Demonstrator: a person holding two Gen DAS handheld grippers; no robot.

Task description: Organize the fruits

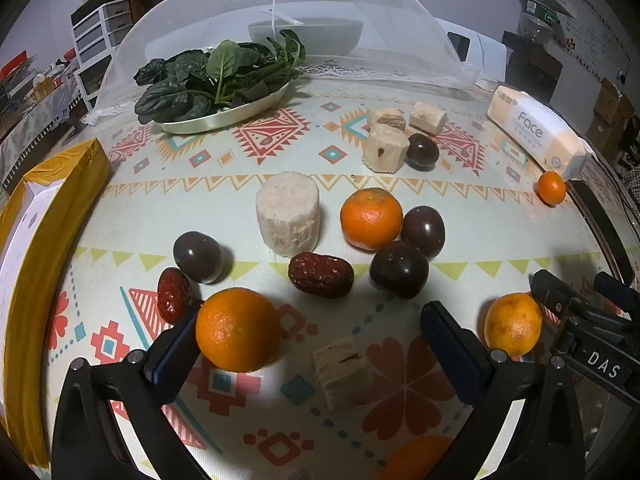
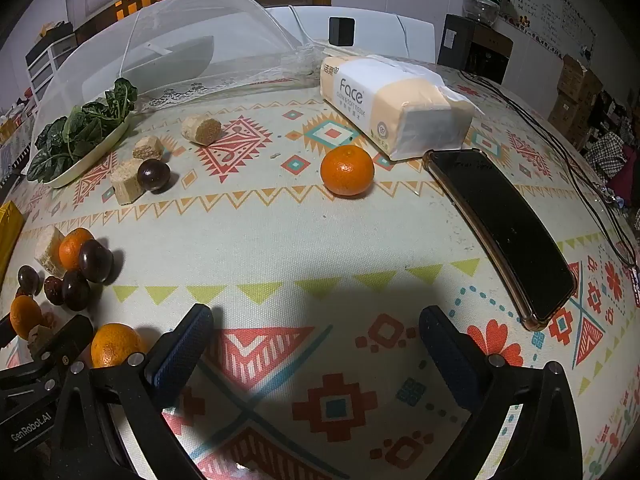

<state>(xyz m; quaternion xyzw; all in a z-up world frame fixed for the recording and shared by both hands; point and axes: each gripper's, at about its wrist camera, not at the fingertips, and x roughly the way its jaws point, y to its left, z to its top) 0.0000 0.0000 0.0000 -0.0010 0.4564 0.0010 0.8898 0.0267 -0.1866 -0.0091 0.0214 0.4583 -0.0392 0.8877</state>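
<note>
My left gripper (image 1: 312, 320) is open low over the patterned tablecloth. A tangerine (image 1: 237, 329) sits against its left finger, inside the jaws. More tangerines (image 1: 371, 219) (image 1: 513, 323), dark passion fruits (image 1: 399, 269) (image 1: 198, 257) and red dates (image 1: 321, 274) (image 1: 173, 294) lie just ahead. My right gripper (image 2: 316, 328) is open and empty over bare cloth. A lone tangerine (image 2: 347, 170) lies ahead of it, beside the tissue pack (image 2: 394, 104). The fruit cluster (image 2: 86, 260) is at its far left.
A black phone (image 2: 504, 228) lies at the right. A plate of spinach (image 1: 224, 80) stands at the back by a white mesh food cover (image 1: 280, 12). Beige cork-like blocks (image 1: 288, 213) (image 1: 342, 372) (image 1: 386, 152) are scattered about. A yellow box (image 1: 48, 240) lies at the left edge.
</note>
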